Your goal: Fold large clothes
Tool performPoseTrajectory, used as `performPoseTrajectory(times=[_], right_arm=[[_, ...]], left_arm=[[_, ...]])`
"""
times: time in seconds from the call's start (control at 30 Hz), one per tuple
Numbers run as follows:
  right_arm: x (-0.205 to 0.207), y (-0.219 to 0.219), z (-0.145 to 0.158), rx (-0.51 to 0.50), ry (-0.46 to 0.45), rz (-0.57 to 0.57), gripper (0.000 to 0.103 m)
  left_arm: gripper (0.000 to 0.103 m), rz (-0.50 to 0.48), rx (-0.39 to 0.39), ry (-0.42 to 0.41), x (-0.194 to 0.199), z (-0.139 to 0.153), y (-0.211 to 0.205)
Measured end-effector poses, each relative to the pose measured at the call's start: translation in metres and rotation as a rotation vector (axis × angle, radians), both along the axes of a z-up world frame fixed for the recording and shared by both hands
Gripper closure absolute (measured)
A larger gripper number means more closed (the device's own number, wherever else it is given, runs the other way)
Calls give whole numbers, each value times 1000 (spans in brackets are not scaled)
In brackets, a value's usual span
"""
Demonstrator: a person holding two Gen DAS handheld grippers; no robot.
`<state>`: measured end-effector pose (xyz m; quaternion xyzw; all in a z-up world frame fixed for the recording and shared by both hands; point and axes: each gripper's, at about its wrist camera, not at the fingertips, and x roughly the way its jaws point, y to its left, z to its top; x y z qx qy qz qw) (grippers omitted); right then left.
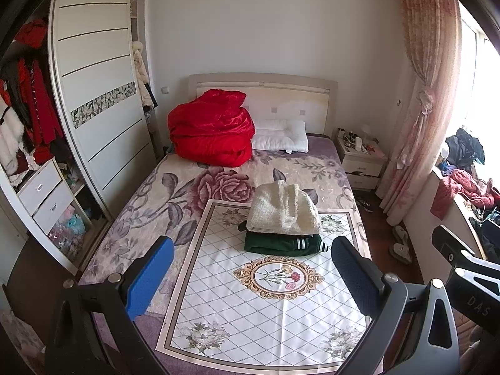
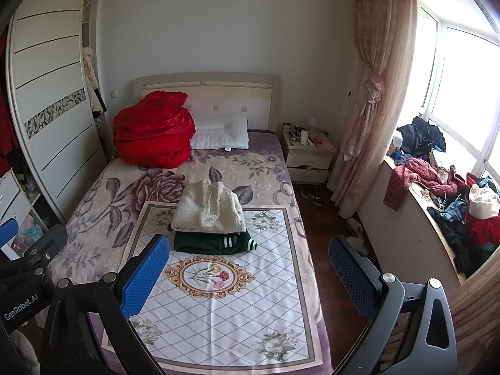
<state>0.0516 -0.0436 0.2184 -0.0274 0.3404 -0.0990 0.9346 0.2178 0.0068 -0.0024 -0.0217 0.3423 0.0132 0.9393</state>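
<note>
Left wrist view: both grippers, left gripper and right gripper, hover with fingers spread, empty, near the folded cream sweater stacked on a green garment; probably fetch the next garment from the right windowsill pile.

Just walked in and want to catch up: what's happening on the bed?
Nothing is being handled right now. The left gripper and right gripper both hang open above the white diamond-patterned cloth spread on the bed. A folded fluffy cream sweater sits stacked on a folded dark green garment with white stripes on that cloth.
</note>
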Motion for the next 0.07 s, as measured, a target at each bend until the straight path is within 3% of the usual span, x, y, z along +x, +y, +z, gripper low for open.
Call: performPoseTrajectory(times=[0.07], right_arm=[[-1,0,0,1,1,-1,0]], left_arm=[[0,-1,-1,-1,1,1,2]])
